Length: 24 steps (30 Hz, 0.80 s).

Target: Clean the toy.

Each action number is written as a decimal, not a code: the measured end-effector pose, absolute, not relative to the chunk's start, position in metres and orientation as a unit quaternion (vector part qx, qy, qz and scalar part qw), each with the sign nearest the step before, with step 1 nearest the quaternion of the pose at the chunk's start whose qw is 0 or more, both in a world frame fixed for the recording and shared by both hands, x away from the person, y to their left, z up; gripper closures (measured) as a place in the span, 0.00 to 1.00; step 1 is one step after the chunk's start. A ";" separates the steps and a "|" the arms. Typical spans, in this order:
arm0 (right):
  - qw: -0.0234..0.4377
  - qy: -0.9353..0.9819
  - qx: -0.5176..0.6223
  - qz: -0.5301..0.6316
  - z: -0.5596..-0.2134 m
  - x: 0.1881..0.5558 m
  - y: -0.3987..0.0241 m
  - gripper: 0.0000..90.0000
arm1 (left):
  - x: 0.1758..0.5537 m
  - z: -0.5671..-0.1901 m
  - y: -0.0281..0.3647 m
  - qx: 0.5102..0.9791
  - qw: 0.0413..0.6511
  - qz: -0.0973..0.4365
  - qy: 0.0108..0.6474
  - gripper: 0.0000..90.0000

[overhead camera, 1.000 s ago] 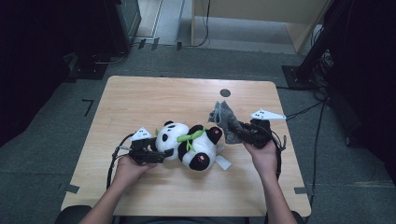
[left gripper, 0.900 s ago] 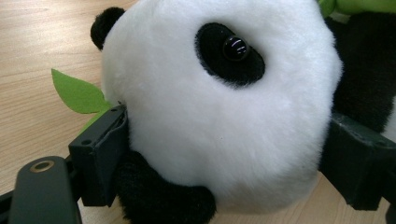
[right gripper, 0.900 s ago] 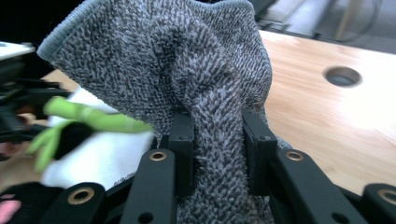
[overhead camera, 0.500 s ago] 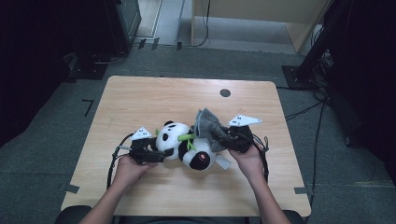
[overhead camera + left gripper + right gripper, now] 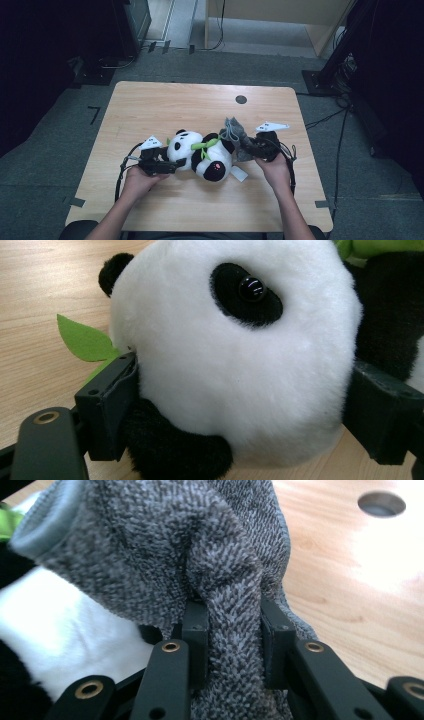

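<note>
the left tongs (image 5: pixel 240 405) clamp the head of the panda plush (image 5: pixel 200 155), which lies on its side near the front middle of the surface (image 5: pixel 150 105). the right tongs (image 5: pixel 232 630) pinch a fold of the grey cloth (image 5: pixel 165 545), jaws having just tightened on it, the cloth touching the panda's body. to do this well, i'd keep the head pinned steady, hold the fold firm, and draw the cloth over the plush slowly so it doesn't slip or drag the toy.

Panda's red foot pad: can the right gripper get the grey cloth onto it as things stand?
Probably yes. The right gripper, shut on the grey cloth, sits beside the panda, whose red foot pad faces up uncovered; the left gripper clamps only the head.
</note>
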State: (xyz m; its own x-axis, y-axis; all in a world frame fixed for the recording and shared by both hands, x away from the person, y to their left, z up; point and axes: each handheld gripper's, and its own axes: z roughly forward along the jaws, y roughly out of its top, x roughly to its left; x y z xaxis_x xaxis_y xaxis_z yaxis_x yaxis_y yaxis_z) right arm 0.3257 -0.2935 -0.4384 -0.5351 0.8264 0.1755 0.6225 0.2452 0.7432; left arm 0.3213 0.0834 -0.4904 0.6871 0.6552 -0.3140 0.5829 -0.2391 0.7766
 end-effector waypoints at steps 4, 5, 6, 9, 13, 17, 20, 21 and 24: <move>0.124 0.778 0.479 0.387 -0.444 0.330 -0.300 0.80 | 0.321 -0.491 0.084 0.789 0.473 0.039 0.391 0.15; 0.124 0.777 0.484 0.384 -0.445 0.332 -0.302 0.80 | 0.321 -0.491 0.084 0.790 0.472 0.040 0.390 0.15; 0.122 0.774 0.491 0.382 -0.446 0.332 -0.305 0.80 | 0.321 -0.491 0.084 0.790 0.471 0.040 0.389 0.15; 0.127 0.767 0.500 0.381 -0.447 0.334 -0.312 0.80 | 0.321 -0.491 0.084 0.791 0.470 0.040 0.388 0.15; 0.143 0.757 0.496 0.400 -0.435 0.329 -0.317 0.80 | 0.321 -0.491 0.084 0.791 0.471 0.041 0.388 0.15; 0.169 0.754 0.473 0.423 -0.411 0.319 -0.311 0.80 | 0.321 -0.491 0.084 0.791 0.472 0.041 0.388 0.15; 0.180 0.753 0.445 0.449 -0.392 0.308 -0.299 0.80 | 0.321 -0.491 0.084 0.790 0.472 0.041 0.388 0.15; 0.179 0.755 0.435 0.457 -0.388 0.306 -0.294 0.79 | 0.321 -0.491 0.084 0.791 0.472 0.041 0.388 0.15; 0.163 0.764 0.408 0.473 -0.383 0.301 -0.275 0.79 | 0.320 -0.491 0.083 0.791 0.472 0.042 0.388 0.15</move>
State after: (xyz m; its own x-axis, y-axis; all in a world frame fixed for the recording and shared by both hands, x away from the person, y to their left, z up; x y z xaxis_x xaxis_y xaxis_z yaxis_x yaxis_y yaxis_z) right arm 0.3013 -0.2748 -0.3835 -0.6135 0.7776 0.1378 0.4698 0.2191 0.8551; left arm 0.3204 0.0835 -0.4912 0.6953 0.6529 -0.3004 0.5744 -0.2536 0.7783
